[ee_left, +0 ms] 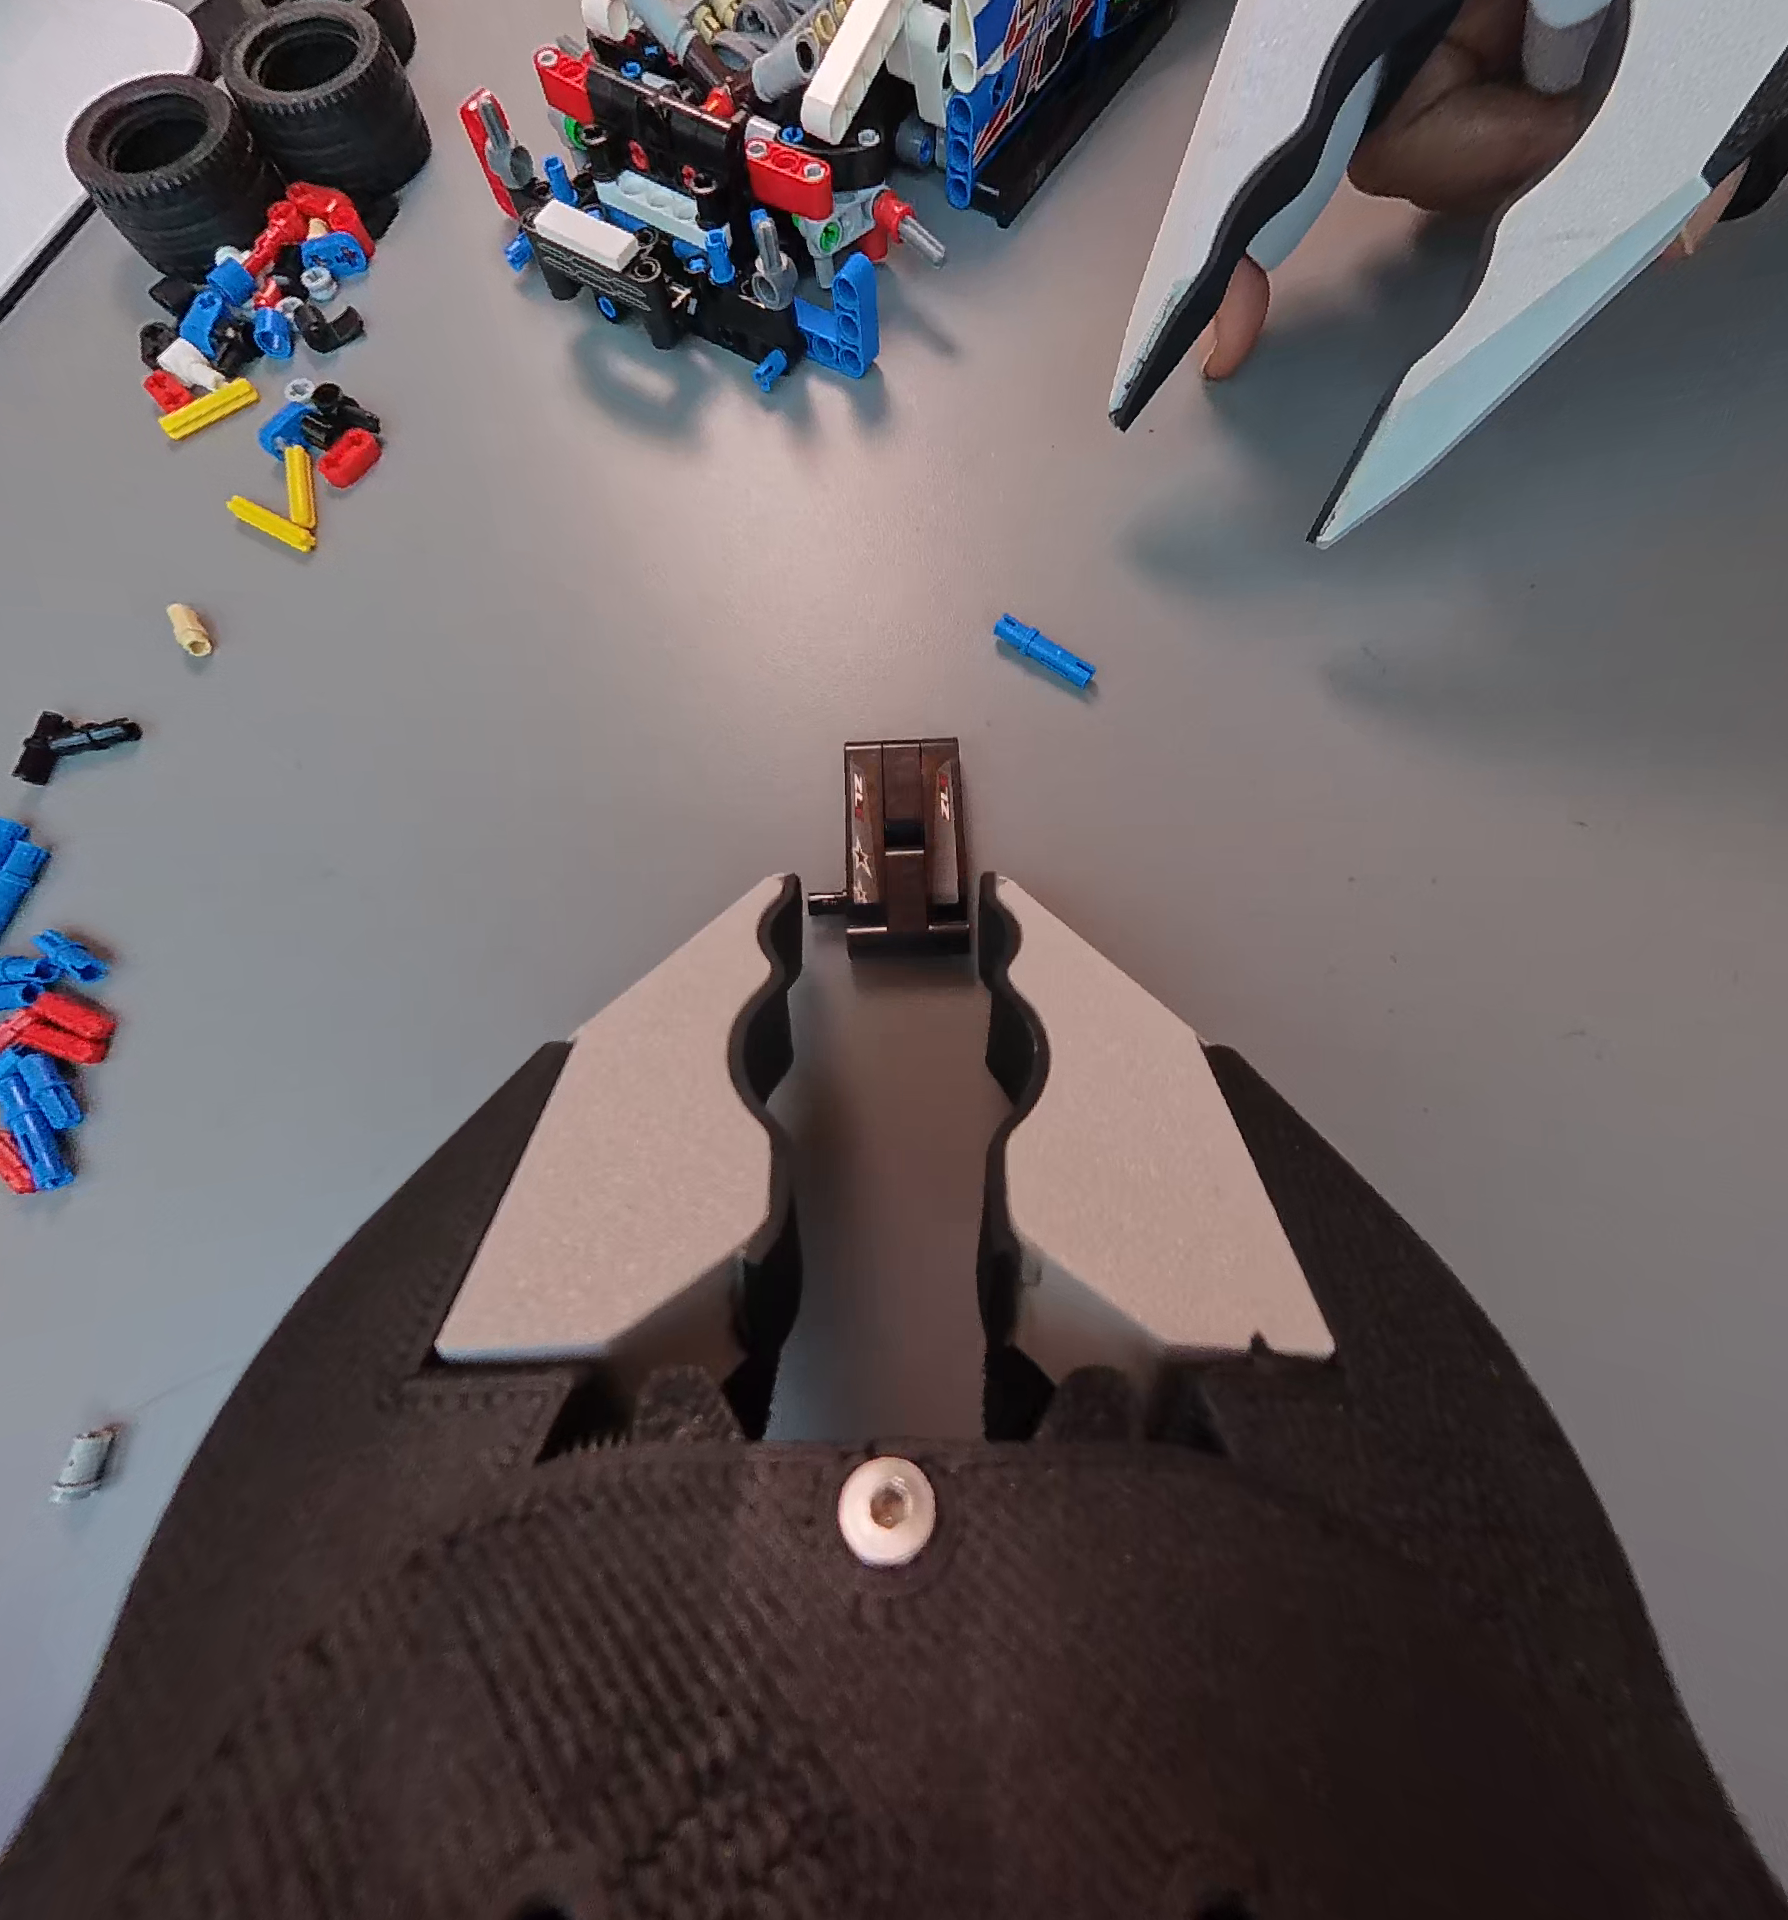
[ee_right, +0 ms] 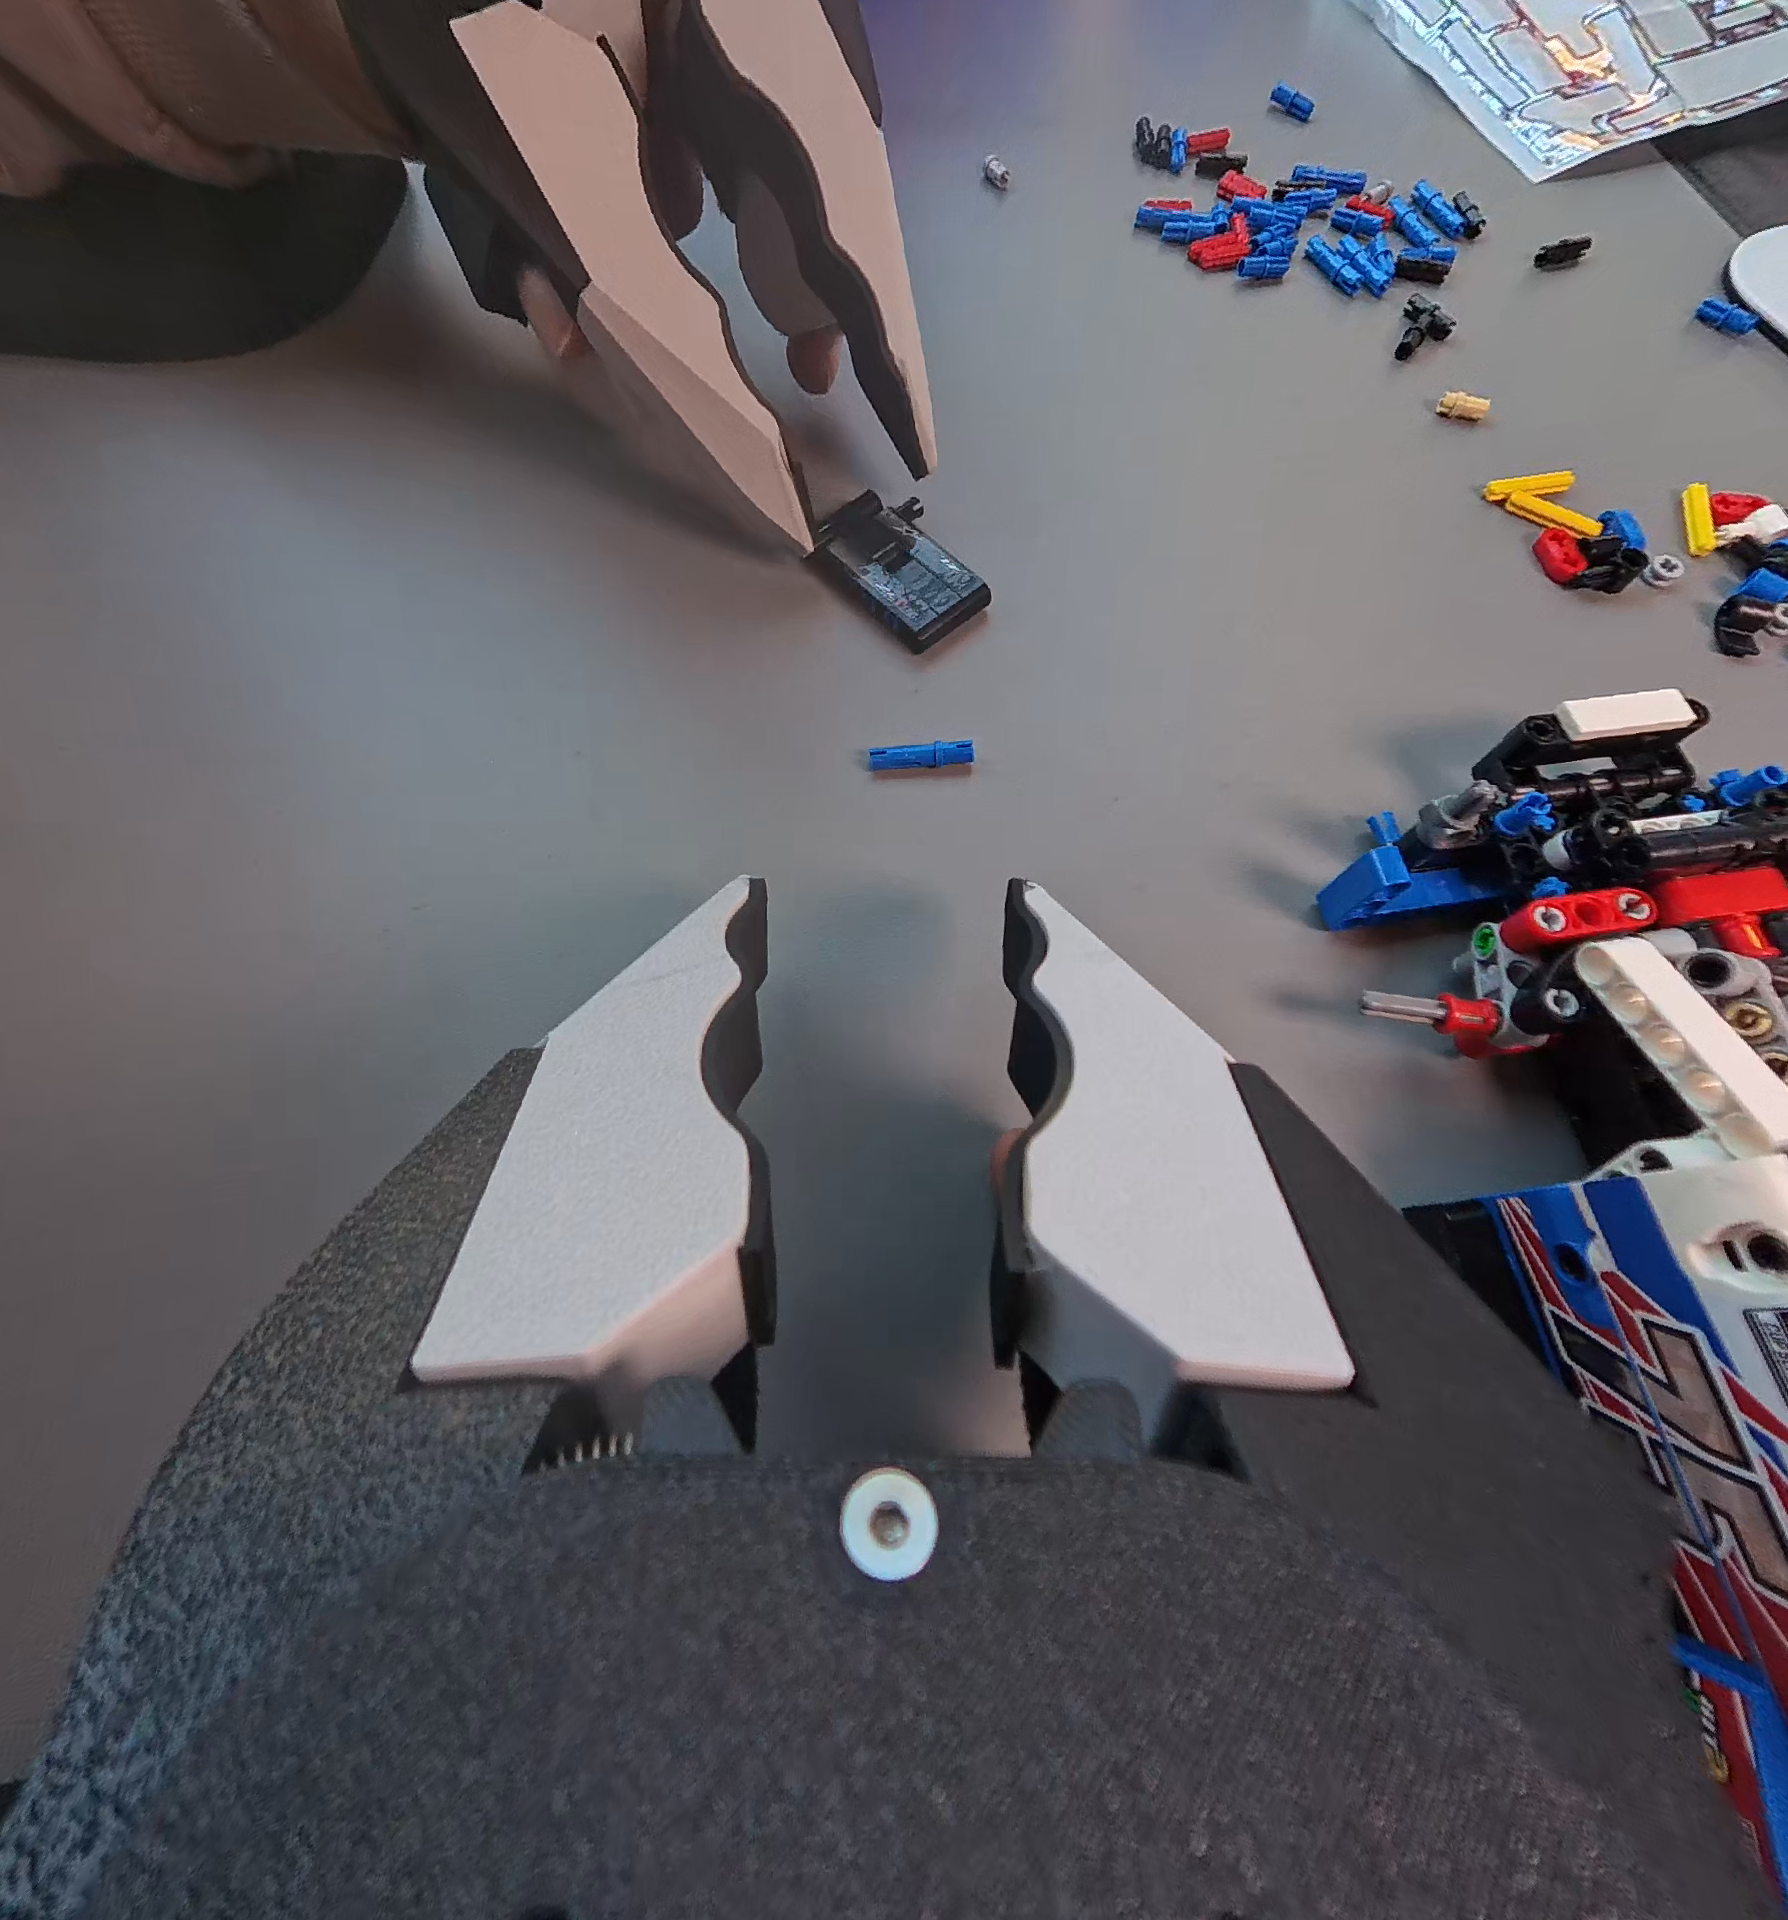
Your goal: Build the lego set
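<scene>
An office or lab desk: plain grey tabletop [ee_left: 1389,935], loose Lego parts [ee_right: 1316,223], instruction sheet [ee_right: 1596,73].

Tabletop [ee_left: 1389,935] — matt grey, smooth, faintly reflective. Left gripper [ee_left: 890,909]: rough, ribbed black printed plastic, matt grey finger plates. Black panel piece [ee_left: 905,842]: glossy plastic with stickers. Blue pin [ee_left: 1044,650]: shiny plastic. Tyres [ee_left: 246,135] — dull black rubber. Instruction sheet [ee_right: 1596,73]: glossy paper.

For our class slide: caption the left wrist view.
Open left gripper straddles a black stickered piece on the grey table.
</scene>
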The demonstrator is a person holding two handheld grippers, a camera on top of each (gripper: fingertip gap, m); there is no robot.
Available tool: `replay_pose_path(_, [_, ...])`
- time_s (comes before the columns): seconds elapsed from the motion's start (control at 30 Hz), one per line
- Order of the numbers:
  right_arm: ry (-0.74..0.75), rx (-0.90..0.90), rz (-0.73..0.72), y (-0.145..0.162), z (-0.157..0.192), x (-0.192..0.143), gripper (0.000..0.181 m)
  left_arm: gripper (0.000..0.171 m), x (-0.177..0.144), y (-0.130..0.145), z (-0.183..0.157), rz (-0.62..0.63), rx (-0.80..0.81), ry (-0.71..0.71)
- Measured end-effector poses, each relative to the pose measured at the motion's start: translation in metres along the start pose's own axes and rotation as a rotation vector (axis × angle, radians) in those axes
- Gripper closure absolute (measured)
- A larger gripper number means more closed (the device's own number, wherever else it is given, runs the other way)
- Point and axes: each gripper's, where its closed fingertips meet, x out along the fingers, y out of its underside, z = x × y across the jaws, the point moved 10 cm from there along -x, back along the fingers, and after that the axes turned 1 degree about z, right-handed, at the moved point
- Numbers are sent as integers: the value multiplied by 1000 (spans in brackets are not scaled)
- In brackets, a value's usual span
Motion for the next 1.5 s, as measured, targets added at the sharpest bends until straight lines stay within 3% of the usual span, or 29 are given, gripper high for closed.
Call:
replay_pose_path(0.17, [0, 2, 1, 0, 0, 0, 138, 125, -10, 0, 6, 2, 40, 47])
replay_pose_path(0.33, [3, 0, -1, 0, 1, 0, 138, 122, -14, 5, 8, 23, 53, 91])
replay_pose_path(0.63, [-3, 3, -12, 1, 0, 0, 138, 127, -1, 8, 2, 38, 75, 84])
replay_pose_path(1.03, [0, -2, -18, 1, 2, 0, 138, 149, 1, 7, 2, 27, 91, 37])
replay_pose_path(1.33, [3, -5, -19, 1, 2, 0, 138, 149, -1, 5, 6, 0, -17, 109])
replay_pose_path(1.5, [24, -3, -48, -4, 0, 0, 141, 149, -2, 6, 4, 13, 25, 120])
